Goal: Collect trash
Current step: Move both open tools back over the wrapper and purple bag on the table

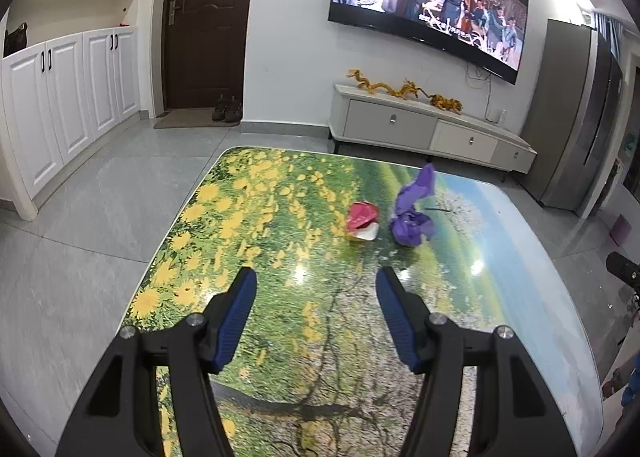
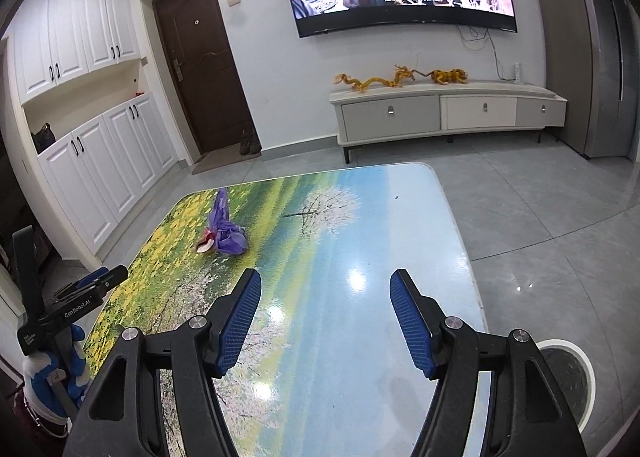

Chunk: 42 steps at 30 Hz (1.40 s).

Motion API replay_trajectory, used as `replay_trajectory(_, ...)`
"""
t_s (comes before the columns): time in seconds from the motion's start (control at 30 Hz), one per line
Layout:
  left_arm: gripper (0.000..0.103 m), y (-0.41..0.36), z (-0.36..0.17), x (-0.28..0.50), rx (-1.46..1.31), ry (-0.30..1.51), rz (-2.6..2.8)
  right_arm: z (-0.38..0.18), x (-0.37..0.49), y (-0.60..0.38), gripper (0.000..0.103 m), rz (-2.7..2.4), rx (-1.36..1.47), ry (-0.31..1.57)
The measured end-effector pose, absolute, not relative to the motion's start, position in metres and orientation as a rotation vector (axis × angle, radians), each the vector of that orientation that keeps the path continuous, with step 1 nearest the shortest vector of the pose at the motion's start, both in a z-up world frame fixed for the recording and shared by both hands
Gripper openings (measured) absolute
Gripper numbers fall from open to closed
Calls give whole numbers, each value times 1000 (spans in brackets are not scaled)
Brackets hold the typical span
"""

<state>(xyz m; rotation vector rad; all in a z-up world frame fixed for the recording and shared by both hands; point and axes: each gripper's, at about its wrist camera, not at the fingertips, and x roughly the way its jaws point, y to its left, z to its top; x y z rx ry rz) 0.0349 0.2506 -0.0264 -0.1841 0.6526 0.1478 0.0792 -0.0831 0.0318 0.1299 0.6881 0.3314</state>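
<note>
Left wrist view shows two bits of trash lying side by side mid-table: a crumpled purple wrapper [image 1: 412,213] with a tail sticking up, and a smaller red-and-white wad [image 1: 362,223] just beside it. They sit on the table [image 1: 520,277] printed with flowers and trees, ahead of the left gripper [image 1: 316,281], whose jaws stand apart, holding nothing. Right wrist view has the red wad mostly hidden behind the purple one, but adds a round bin [image 2: 570,373] on the floor beside the table. Right gripper [image 2: 326,285] gapes empty too.
</note>
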Motion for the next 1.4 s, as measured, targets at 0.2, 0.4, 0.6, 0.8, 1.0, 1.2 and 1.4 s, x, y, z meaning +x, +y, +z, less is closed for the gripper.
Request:
replay_trajectory(0.2,60,264,-40,47,-190,690,167,23,94,-66,66,358,125,712)
replay_trajectory(0.4,60,273,-48,53,-191,711,181,13,108,-49,66,387,125,742)
replay_trajectory(0.6,60,281,-52,60,-210,722,176,8,119,-39,66,411,126,756)
replay_trajectory(0.8,60,280,-49,73,-229,718,111,4,133,-30,66,436,133,765)
replay_trajectory(1.0,60,265,-48,103,-229,734,-4,2,147,-16,66,469,129,770)
replay_trajectory(1.2,60,252,-57,143,-221,771,-59,0,160,-7,66,494,125,776)
replay_trajectory(1.4,60,245,-67,177,-210,803,-69,-7,173,0,66,517,121,789)
